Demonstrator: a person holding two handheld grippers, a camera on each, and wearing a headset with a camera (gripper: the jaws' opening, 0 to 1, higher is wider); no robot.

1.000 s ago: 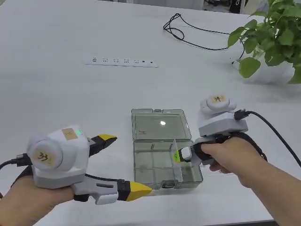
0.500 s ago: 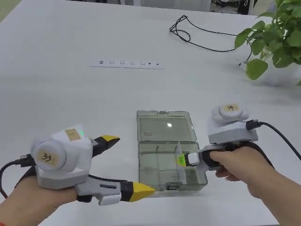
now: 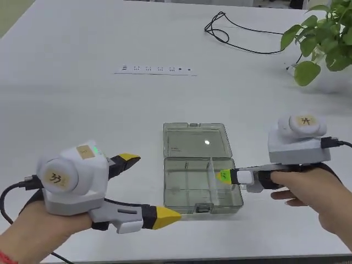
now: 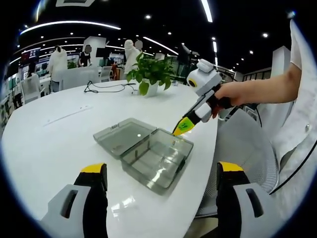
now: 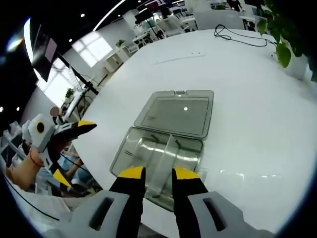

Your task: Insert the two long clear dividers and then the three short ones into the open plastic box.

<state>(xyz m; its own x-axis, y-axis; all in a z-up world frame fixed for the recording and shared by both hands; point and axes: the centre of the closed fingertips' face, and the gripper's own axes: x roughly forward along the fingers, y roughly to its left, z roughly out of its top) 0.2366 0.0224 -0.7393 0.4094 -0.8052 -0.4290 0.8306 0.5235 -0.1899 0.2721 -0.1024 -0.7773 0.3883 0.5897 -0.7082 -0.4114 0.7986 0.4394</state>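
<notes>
The open clear plastic box [image 3: 181, 190] lies on the white table with its lid [image 3: 195, 143] flat behind it. One long clear divider [image 3: 211, 175] stands upright in the right part of the base. My right gripper [image 3: 223, 176] sits at the box's right rim, just clear of the divider, jaws a little apart and holding nothing. In the right gripper view the divider [image 5: 166, 161] runs away between the jaws of that gripper [image 5: 158, 173] inside the box [image 5: 141, 148]. My left gripper [image 3: 147, 187] hovers wide open and empty left of the box, which sits ahead of its jaws [image 4: 156, 158].
A white power strip [image 3: 157, 69] lies on the table behind the box. A black cable [image 3: 231, 36] and a potted plant [image 3: 324, 38] are at the far right. The table's front edge runs just below the grippers.
My right gripper has drawn back to the right, off the divider, which stays standing in the box. The left gripper has kept its place; the head camera shifted.
</notes>
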